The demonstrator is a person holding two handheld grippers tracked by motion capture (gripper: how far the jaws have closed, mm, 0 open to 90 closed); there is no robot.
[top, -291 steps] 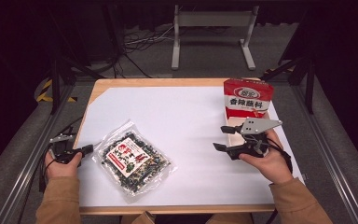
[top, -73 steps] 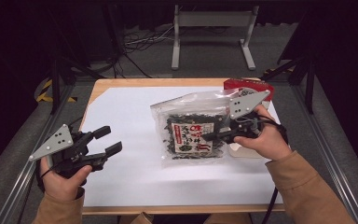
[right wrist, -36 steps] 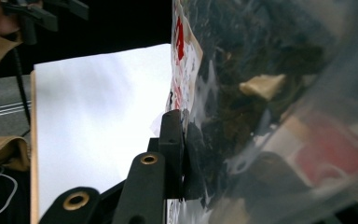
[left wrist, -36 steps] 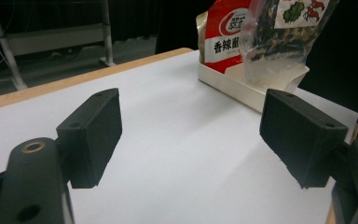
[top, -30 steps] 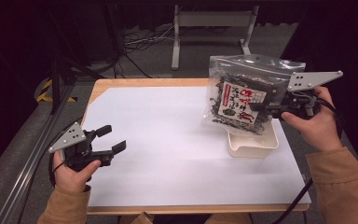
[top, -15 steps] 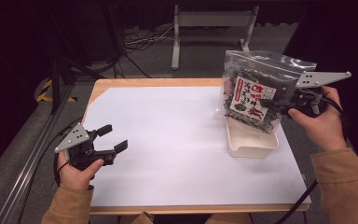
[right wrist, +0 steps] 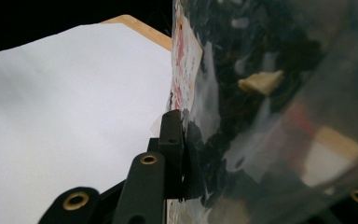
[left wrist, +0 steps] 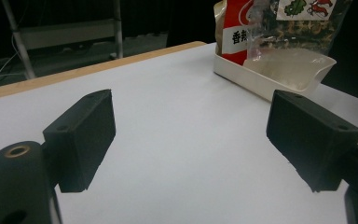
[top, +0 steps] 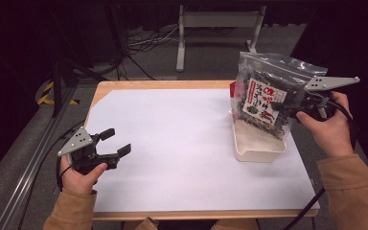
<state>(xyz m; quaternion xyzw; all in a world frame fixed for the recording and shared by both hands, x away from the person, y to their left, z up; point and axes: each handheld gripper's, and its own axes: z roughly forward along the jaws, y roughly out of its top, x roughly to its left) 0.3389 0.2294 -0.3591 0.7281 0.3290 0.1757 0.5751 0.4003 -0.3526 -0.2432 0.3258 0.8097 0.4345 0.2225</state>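
Snack bag point(top: 267, 98) moved from surface point(top: 182, 143) centre up to right side, now upright over white tray point(top: 258, 146). Left tongs point(top: 112, 145) spread apart, holding nothing, low over left edge of surface. Red packet point(left wrist: 235, 32) stands at tray's far end. Right tongs point(top: 279, 106) clamped on bag's side. Likely pickup and carry done; lowering into tray and release left.

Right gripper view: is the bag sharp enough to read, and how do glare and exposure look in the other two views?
Right gripper view: the clear bag sits too close, blurred, with glare streaks; its label is unreadable. High view: the white table sheet is evenly lit, the surroundings dark. Left gripper view: the near jaws are soft, the white tray sharper.
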